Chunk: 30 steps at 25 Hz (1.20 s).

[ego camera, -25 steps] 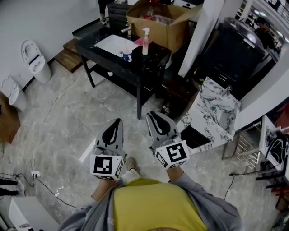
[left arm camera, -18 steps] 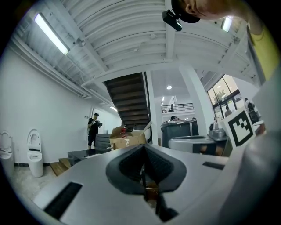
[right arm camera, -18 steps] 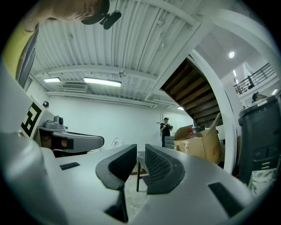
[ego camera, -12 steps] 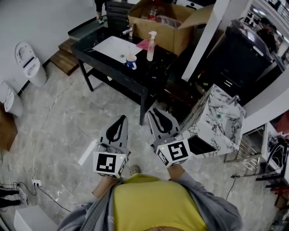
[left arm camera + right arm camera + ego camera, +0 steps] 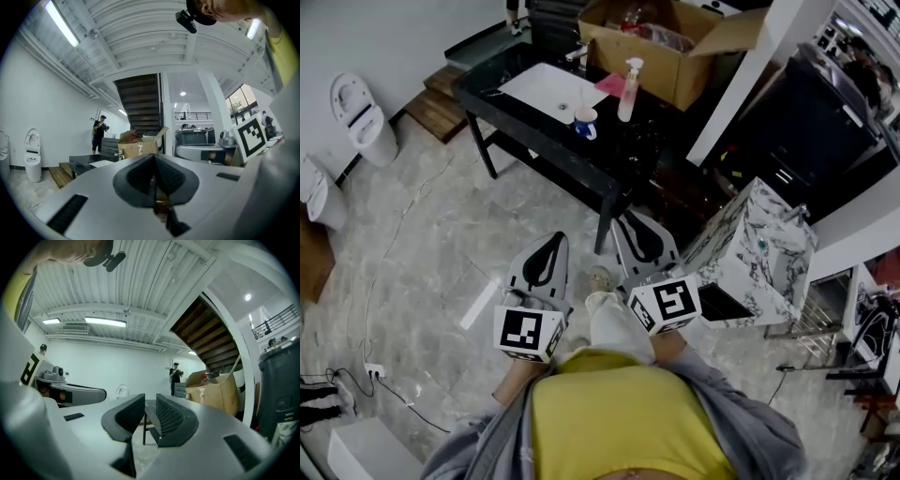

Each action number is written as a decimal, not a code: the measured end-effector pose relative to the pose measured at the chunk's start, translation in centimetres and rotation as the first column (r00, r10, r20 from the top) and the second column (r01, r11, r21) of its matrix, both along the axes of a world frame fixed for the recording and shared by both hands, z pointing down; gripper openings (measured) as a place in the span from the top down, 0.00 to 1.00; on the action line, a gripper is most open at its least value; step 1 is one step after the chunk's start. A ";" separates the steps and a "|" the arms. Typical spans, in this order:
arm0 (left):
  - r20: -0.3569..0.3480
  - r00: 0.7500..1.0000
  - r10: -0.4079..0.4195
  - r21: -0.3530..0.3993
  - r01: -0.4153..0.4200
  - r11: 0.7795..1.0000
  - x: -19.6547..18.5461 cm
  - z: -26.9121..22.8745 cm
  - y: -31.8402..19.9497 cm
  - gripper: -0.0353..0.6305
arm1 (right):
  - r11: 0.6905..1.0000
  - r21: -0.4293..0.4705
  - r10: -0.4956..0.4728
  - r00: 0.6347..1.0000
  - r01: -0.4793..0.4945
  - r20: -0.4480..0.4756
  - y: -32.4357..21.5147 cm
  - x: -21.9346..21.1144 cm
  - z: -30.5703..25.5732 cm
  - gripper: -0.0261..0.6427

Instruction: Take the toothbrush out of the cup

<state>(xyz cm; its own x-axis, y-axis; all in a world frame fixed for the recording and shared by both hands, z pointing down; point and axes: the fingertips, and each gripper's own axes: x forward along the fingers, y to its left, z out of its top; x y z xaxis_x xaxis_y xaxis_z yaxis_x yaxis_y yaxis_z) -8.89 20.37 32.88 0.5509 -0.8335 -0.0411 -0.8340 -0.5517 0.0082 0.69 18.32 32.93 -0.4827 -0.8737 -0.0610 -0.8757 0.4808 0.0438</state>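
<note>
Grey marble floor [image 5: 441, 244] lay open between person and table. Left gripper [image 5: 551, 246]: jaws were pressed together, empty. Right gripper [image 5: 636, 225]: jaws were opening, nothing between them. Black table [image 5: 534, 131] stood ahead, well apart from both. Cup [image 5: 586, 121] sat just beside the white basin [image 5: 546, 86], pump bottle [image 5: 627, 79] near; the toothbrush in it was too small to make out. Judged light, stiff, slim, slippery; best taken by the handle above the rim and lifted straight up. Cardboard box [image 5: 675, 42] crowded the far side.

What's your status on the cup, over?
Left gripper shut, empty; right gripper opening, empty. Cup on black table ahead, both grippers well short of it. Pump bottle close beside cup.
</note>
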 end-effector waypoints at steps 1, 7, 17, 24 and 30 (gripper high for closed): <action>-0.001 1.000 -0.004 0.005 0.004 1.000 -0.1 -0.1 -0.6 0.95 | 1.000 0.005 -0.007 1.000 0.007 0.001 -0.8 -0.1 0.0 0.83; 0.003 1.000 -0.029 0.005 0.029 1.000 0.1 0.8 -6.0 0.95 | 0.999 0.021 -0.041 0.999 0.041 0.011 -7.3 -0.3 0.4 0.83; 0.004 0.998 -0.064 0.026 0.064 0.998 2.4 -0.7 -19.6 0.95 | 0.995 0.010 -0.097 0.995 0.097 0.000 -21.3 1.1 0.3 0.83; -0.014 0.992 -0.125 0.021 0.125 0.992 3.7 -0.3 -29.3 0.95 | 0.987 -0.007 -0.162 0.986 0.162 -0.043 -30.7 1.7 1.8 0.82; -0.006 0.986 -0.168 0.003 0.168 0.986 4.0 0.9 -35.3 0.95 | 0.975 -0.043 -0.218 0.974 0.216 -0.059 -36.9 1.5 4.1 0.82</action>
